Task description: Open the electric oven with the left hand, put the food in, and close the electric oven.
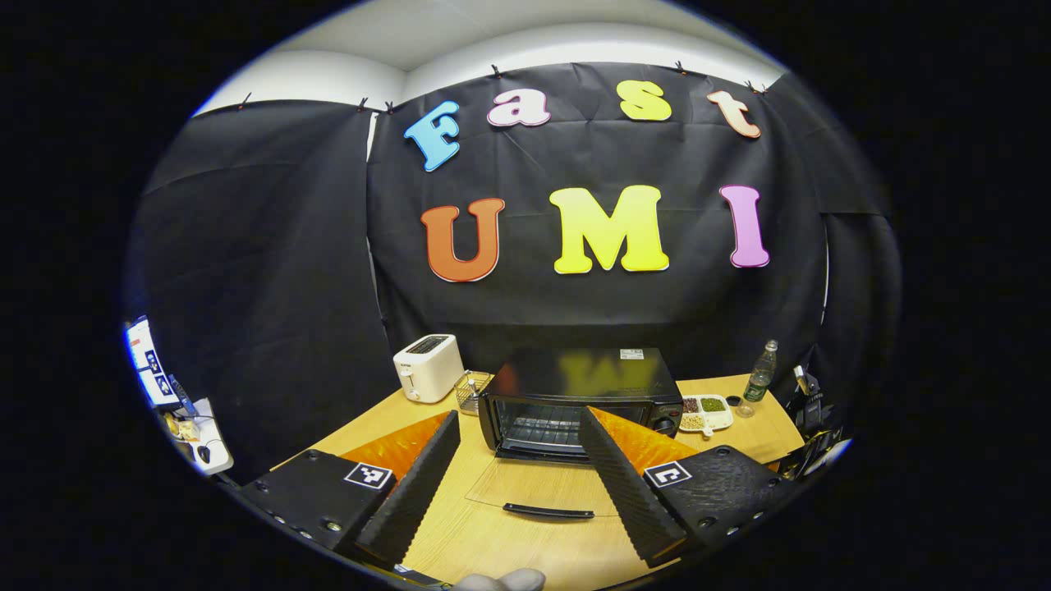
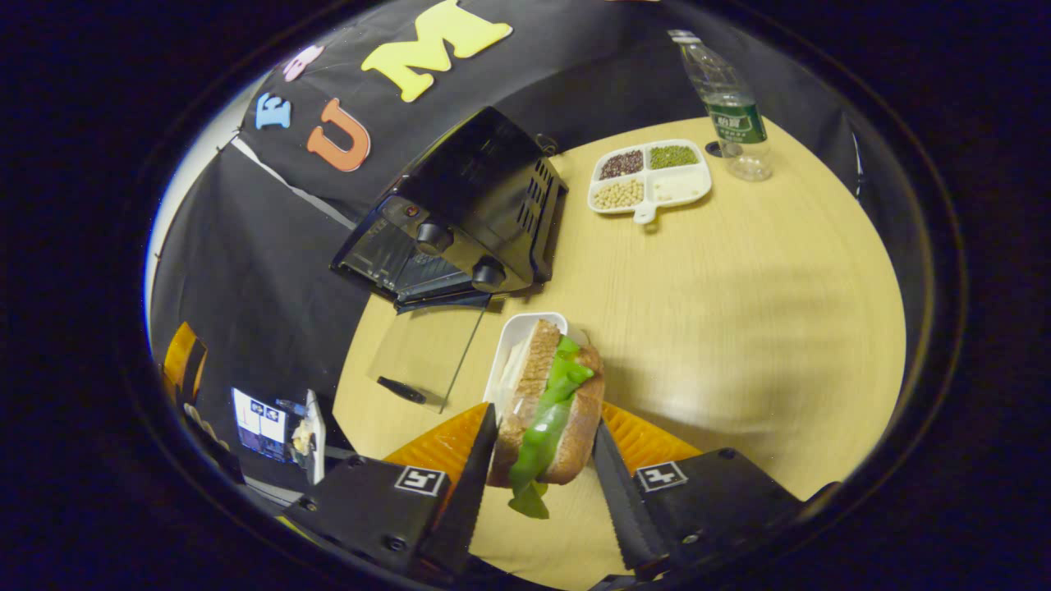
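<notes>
Right tongs (image 2: 542,460) grip the sandwich (image 2: 546,402) between both fingers, lifted above the white tray (image 2: 513,345) near the bench (image 2: 739,328) middle. Oven (image 1: 575,394) sits toward the bench's far edge, its glass door (image 1: 542,492) folded down flat. Left tongs (image 1: 517,484) spread wide, empty, facing the oven mouth over the door.

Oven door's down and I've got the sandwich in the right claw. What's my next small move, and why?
Probably carry the sandwich toward the oven's open cavity. The right claw grips it by both sides above its white tray, and the glass door lies flat on the table with the rack exposed. The left claw is open and holds nothing, hovering above the door.
</notes>
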Action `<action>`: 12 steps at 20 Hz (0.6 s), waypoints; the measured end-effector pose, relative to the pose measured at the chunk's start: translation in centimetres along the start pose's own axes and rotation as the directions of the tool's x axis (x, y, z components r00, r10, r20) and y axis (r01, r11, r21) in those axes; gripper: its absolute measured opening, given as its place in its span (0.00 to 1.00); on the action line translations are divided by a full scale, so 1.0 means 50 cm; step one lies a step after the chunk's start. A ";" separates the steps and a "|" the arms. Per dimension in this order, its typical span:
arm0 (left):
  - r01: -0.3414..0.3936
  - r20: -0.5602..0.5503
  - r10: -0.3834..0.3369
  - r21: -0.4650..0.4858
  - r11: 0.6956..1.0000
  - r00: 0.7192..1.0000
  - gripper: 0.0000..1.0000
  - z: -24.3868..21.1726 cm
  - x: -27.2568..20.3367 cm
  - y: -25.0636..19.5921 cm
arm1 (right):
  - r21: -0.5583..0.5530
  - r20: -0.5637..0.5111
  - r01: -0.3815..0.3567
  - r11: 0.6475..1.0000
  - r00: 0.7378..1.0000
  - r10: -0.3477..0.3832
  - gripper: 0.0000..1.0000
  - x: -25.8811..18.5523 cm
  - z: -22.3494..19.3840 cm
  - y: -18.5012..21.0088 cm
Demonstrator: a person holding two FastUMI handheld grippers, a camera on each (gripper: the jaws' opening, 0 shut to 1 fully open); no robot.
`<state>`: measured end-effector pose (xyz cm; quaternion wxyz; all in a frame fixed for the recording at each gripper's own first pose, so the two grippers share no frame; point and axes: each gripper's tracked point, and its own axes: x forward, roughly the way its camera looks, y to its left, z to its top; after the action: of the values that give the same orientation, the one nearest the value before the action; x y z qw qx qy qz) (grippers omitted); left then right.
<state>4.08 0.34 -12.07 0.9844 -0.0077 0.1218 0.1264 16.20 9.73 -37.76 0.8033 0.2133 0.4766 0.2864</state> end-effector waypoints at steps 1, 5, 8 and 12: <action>0.001 0.000 -0.001 -0.001 1.000 1.000 0.96 0.000 -0.001 -0.005 | 0.008 0.000 -0.020 1.000 1.000 0.020 0.51 0.001 0.007 0.006; 0.025 0.003 -0.025 0.030 0.999 1.000 0.95 -0.011 0.004 -0.003 | 0.021 0.024 -0.028 0.999 0.999 0.028 0.34 -0.008 0.013 0.018; 0.071 0.004 -0.071 0.030 0.997 0.997 0.95 -0.018 0.018 0.003 | 0.007 0.074 -0.013 1.000 0.997 0.012 0.32 -0.030 0.024 0.052; 0.178 0.003 -0.178 0.038 0.983 0.984 0.96 -0.033 0.032 0.012 | 0.044 0.193 0.025 0.999 0.981 -0.033 0.32 -0.066 0.052 0.121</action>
<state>5.05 1.25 -14.06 0.9922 0.0002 0.1196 0.0356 15.70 11.88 -30.70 0.8453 0.2500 0.4050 0.2427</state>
